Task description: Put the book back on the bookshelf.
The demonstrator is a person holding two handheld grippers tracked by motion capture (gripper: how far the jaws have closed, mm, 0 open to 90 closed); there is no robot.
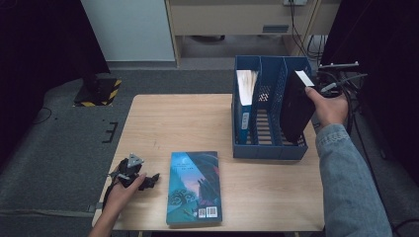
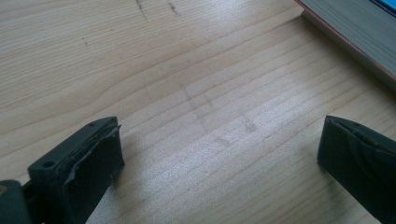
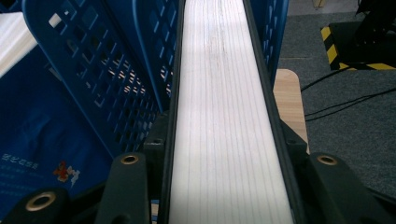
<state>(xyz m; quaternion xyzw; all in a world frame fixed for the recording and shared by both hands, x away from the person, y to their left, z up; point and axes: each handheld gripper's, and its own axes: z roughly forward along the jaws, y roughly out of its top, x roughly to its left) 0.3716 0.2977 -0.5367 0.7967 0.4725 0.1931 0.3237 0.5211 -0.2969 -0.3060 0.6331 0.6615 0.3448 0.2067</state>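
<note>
A blue file rack (image 1: 269, 148) with three slots stands on the wooden table (image 1: 173, 123) at the right. A blue book (image 1: 244, 103) stands in its left slot. My right gripper (image 1: 328, 91) is shut on a black book (image 1: 296, 106), tilted, its lower end in the rack's right slot. In the right gripper view the black book's white page edge (image 3: 224, 116) runs up between the jaws, next to the rack's blue wall (image 3: 116, 70). A teal book (image 1: 194, 186) lies flat near the front edge. My left gripper (image 1: 148, 181) rests open on the table left of it, jaws wide over bare wood (image 2: 210, 116).
The teal book's page edge (image 2: 355, 37) lies at the upper right of the left gripper view. Cables and a black stand (image 1: 341, 74) sit right of the rack. A yellow-black striped base (image 1: 99, 91) stands on the floor beyond the table's far left corner.
</note>
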